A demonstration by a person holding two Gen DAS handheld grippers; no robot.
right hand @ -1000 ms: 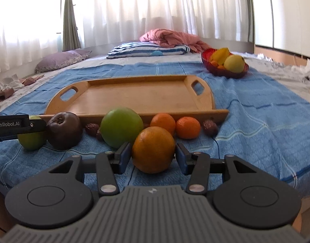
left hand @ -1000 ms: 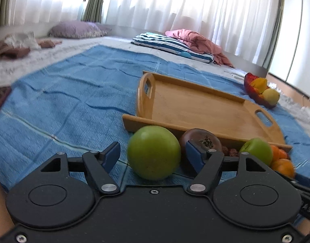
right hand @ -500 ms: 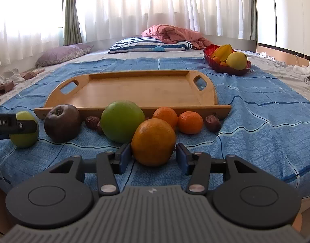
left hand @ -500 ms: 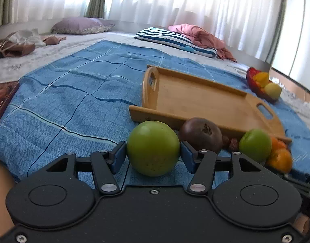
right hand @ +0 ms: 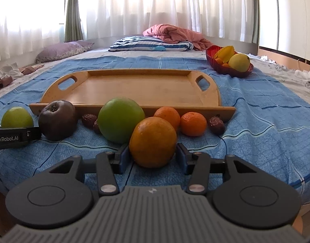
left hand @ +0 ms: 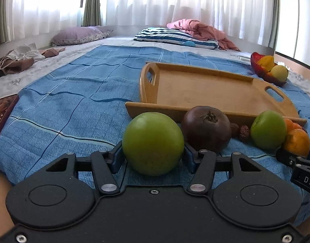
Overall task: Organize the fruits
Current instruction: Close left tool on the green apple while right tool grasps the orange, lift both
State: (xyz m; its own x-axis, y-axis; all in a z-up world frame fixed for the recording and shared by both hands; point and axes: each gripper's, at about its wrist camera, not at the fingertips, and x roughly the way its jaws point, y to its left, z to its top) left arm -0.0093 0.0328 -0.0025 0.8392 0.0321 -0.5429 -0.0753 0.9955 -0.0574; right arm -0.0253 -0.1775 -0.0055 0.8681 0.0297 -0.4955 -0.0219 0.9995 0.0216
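My left gripper (left hand: 153, 158) is shut on a green apple (left hand: 153, 142), its blue pads pressed to both sides. My right gripper (right hand: 153, 158) is shut on a large orange (right hand: 153, 141). An empty wooden tray (right hand: 134, 89) lies just beyond the fruit row; it also shows in the left wrist view (left hand: 205, 87). In front of it on the blue blanket lie a dark purple fruit (right hand: 57, 119), a second green apple (right hand: 120, 119), two small oranges (right hand: 193, 123) and a few brown dates (right hand: 215, 122). The left gripper's side (right hand: 15, 137) shows at the right wrist view's left edge.
A red bowl (right hand: 232, 70) with yellow fruit stands back right of the tray. A striped pillow (right hand: 149, 44), a pink blanket (right hand: 173, 33) and a purple pillow (right hand: 61, 50) lie at the far end. A dark book (left hand: 3, 111) lies at the blanket's left edge.
My left gripper has closed from open onto the green apple. My right gripper has tightened on the orange. Both views have risen slightly, showing more of the tray.
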